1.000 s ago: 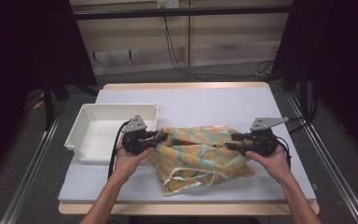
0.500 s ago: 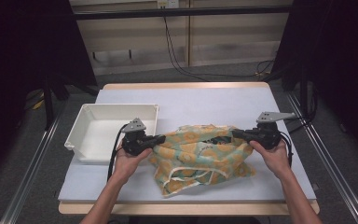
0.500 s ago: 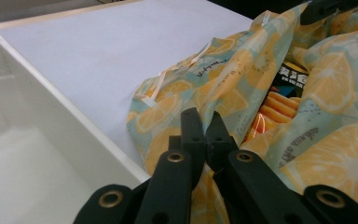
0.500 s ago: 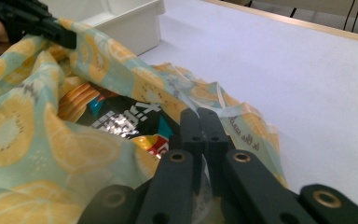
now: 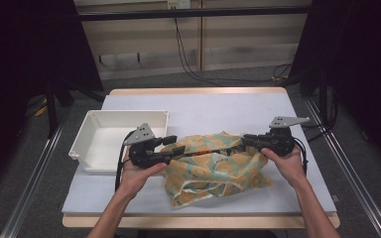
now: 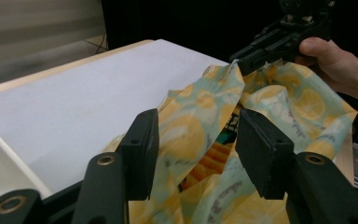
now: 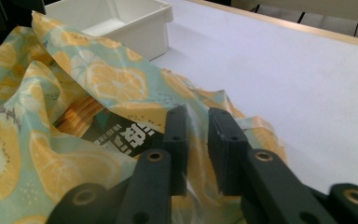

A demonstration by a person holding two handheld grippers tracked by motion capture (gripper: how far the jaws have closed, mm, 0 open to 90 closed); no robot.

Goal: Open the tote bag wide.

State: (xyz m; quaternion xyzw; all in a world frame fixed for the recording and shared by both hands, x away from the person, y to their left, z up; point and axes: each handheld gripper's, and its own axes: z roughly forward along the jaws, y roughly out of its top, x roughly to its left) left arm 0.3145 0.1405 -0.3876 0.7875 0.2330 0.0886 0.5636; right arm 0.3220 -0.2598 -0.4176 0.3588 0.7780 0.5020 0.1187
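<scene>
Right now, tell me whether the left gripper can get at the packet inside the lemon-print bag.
Probably yes. The left gripper stands open at the bag mouth, the right gripper holds the far edge up, and the packet lies exposed between them.

A shallow white rectangular plastic tray [image 5: 110,141] is sitting on the left part of a pale grey table top with a light wooden edge [image 5: 198,91]. Black cables [image 5: 188,64] are trailing across the grey floor behind the table.

Our left tool [image 6: 193,154] has just been opening; its black jaws stand apart around the lemon-printed teal cloth bag [image 6: 191,126]. The right tool [image 6: 279,39] pinches the bag's far edge above the white tabletop [image 6: 84,98].
</scene>
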